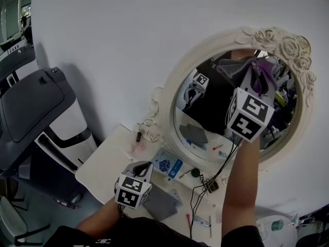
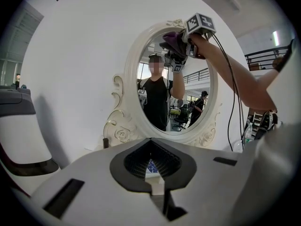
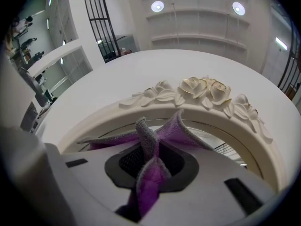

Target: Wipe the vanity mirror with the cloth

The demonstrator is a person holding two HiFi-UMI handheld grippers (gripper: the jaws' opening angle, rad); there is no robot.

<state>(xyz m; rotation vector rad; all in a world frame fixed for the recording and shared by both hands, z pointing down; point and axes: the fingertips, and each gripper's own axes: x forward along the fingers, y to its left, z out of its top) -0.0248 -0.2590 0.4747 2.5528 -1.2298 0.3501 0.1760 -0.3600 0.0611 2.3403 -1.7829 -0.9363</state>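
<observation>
– Grippers: how many, and what are they doing?

– Two. The left gripper point(image 1: 144, 168) is nearest, low over the table point(image 1: 103, 163). Its jaws are pressed together with nothing between them.

– What lies on the table?

– One grey rag point(image 1: 160, 204) just beside that gripper, one blue card point(image 1: 167, 164) beyond it, and a black cable point(image 1: 198, 189) that trails toward the raised arm.

– And the other gripper?

– The right gripper point(image 3: 150, 164) is lifted high on an outstretched arm. Its jaws are clamped on one cloth point(image 3: 176, 128), purple on one face and grey on the other, with flaps fanning out to both sides.

– Where is that cloth against the mirror?

– There is one oval mirror point(image 1: 216, 117), standing at the back of the table against the white wall. The cloth is up against the top of the glass, just under the single cluster of roses point(image 3: 207, 89) moulded on the cream frame point(image 1: 175, 86).

– Anything in the glass itself?

– Reflections of both grippers and of the person holding them.

– Farther off?

– One grey machine point(image 1: 31, 102) left of the table, and two round lights point(image 3: 157, 6) overhead.
</observation>
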